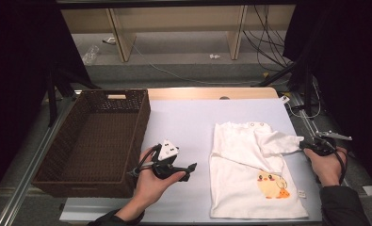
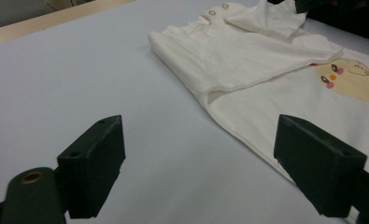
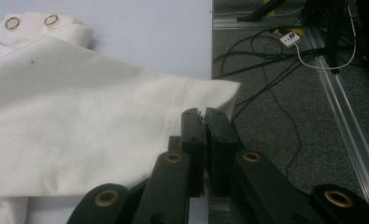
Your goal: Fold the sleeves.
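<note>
A white baby shirt (image 1: pixel 242 155) with a yellow duck print (image 1: pixel 270 184) lies flat on the right half of the pale table (image 1: pixel 183 122). One sleeve (image 1: pixel 283 141) is pulled out toward the right table edge, and my right gripper (image 1: pixel 307 144) is shut on its cuff. In the right gripper view the jaws (image 3: pixel 203 114) are pressed together on the sleeve's hem (image 3: pixel 191 93). My left gripper (image 1: pixel 190 171) rests open on the table just left of the shirt. In the left gripper view nothing lies between its jaws (image 2: pixel 198 135), and the shirt (image 2: pixel 247 60) lies ahead on the right.
A dark wicker basket (image 1: pixel 139 129) stands on the left of the table, close beside the left hand. Off the table's right edge are a metal rail (image 3: pixel 350 130) and cables (image 3: pixel 266 60) on the floor. Shelving stands beyond the far edge.
</note>
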